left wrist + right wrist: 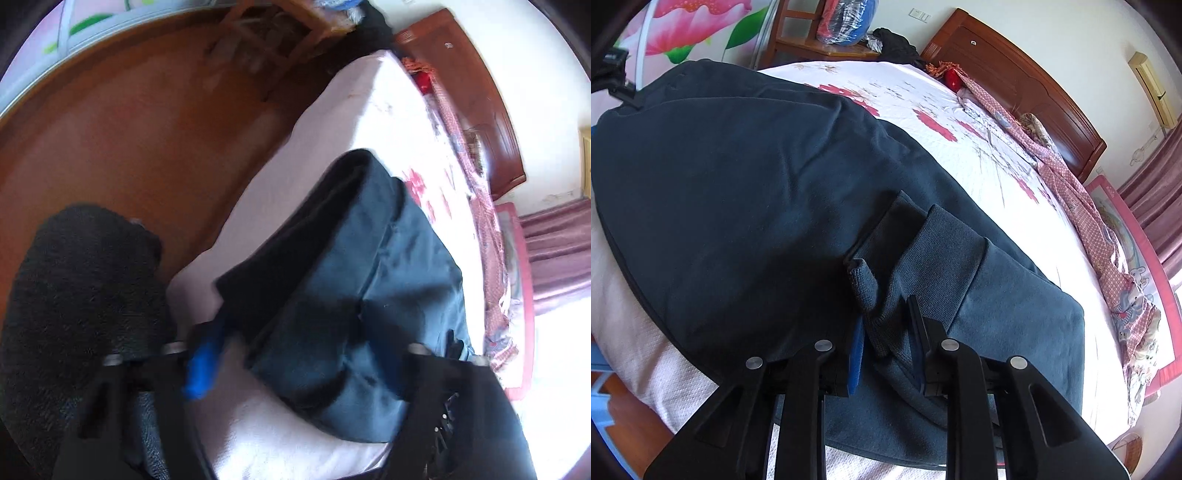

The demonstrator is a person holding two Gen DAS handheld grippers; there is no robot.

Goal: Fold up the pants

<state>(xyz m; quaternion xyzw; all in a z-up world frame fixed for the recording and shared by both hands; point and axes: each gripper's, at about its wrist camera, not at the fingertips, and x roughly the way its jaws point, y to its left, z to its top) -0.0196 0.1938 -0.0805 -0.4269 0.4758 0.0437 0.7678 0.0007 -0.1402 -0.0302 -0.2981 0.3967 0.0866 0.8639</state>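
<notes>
We see the right tool (pixel 886 328) pinching the pants (pixel 746 206) cuff on the bed (pixel 1015 206); our left tool (pixel 295 350) spread wide

The setting was a home bedroom. A bed (pixel 916 96) with a white, red-flowered sheet filled the view, its carved wooden headboard (pixel 1027 88) at the far right. A wooden chair (pixel 820 40) stood beyond it, maroon curtains (pixel 1156 206) hung at right, and a wall air conditioner (pixel 1154 88) was mounted above.
</notes>
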